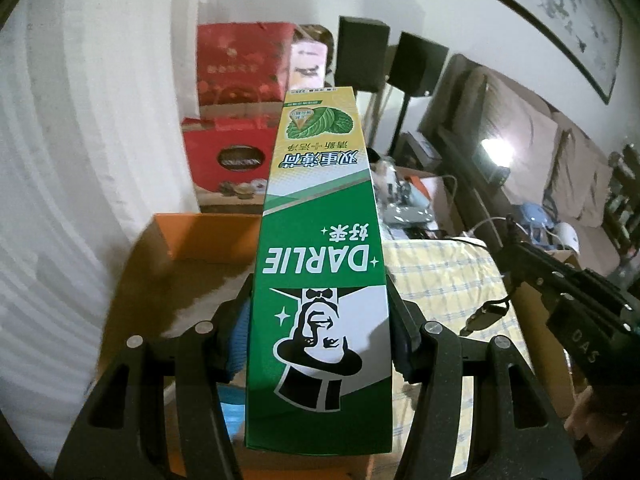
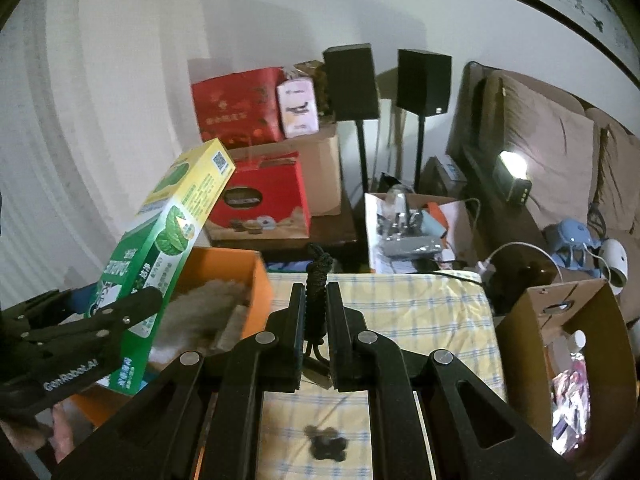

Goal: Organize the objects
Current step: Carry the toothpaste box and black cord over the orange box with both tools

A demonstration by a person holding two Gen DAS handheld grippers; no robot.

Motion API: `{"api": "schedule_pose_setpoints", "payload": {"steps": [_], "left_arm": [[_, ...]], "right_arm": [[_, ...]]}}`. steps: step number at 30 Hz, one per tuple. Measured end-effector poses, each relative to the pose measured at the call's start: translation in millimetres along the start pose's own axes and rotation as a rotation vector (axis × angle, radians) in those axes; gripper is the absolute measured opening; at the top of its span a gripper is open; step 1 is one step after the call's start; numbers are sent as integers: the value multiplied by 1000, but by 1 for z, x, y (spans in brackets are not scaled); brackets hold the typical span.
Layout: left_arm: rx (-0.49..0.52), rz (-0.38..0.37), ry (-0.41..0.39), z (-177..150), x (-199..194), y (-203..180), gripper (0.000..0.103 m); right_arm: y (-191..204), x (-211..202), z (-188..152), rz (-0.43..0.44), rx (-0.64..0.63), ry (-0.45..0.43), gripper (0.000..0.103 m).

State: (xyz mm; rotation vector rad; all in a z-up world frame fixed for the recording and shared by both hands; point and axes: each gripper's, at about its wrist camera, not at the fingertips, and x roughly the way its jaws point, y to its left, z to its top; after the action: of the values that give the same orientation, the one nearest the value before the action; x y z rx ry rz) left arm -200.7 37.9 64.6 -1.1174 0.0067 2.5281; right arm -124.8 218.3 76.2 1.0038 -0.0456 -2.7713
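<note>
1. The counter (image 2: 420, 304), spread with a yellow checked cloth, is the largest thing at hand; a sofa runs along its far right side, and a framed picture hangs on the wall above.
2. An orange box (image 2: 224, 268) stands open at the counter's left edge with something pale and fluffy inside; I judge it the likely home for the things being sorted.
3. A brown cardboard carton (image 2: 560, 320) stands open at the right, partly filled; a second possible bin.
4. Red gift boxes (image 2: 260, 196) and two black speakers on stands sit behind; well apart from the work.
5. The toothpaste box (image 1: 320, 260), green and yellow, is clamped across its width in the left gripper (image 1: 320, 336); it is lifted and tilted above the orange box.
6. The right gripper (image 2: 314, 320) is clenched on a dark braided cord (image 2: 318, 280), its metal plug dangling below the jaws, above the cloth.
7. The step in hand seems to be carrying both items toward a bin; next, each must be lowered clear of the other gripper; the long toothpaste box could catch the orange box's rim.
</note>
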Motion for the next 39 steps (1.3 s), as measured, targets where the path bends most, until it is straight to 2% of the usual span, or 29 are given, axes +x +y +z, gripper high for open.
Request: {"api": "schedule_pose_setpoints", "payload": {"steps": [8, 16, 27, 34, 39], "left_arm": [[-35, 34, -74, -4, -25, 34, 53], [-55, 85, -116, -10, -37, 68, 53], [-91, 118, -72, -26, -31, 109, 53], [-108, 124, -46, -36, -17, 127, 53], [-84, 110, 9, -44, 3, 132, 54]], "right_arm": [[39, -2, 3, 39, -22, 18, 8], [77, 4, 1, 76, -47, 29, 8], [121, 18, -9, 112, -86, 21, 8], [138, 37, -21, 142, -91, 55, 8], [140, 50, -31, 157, -84, 93, 8]]}}
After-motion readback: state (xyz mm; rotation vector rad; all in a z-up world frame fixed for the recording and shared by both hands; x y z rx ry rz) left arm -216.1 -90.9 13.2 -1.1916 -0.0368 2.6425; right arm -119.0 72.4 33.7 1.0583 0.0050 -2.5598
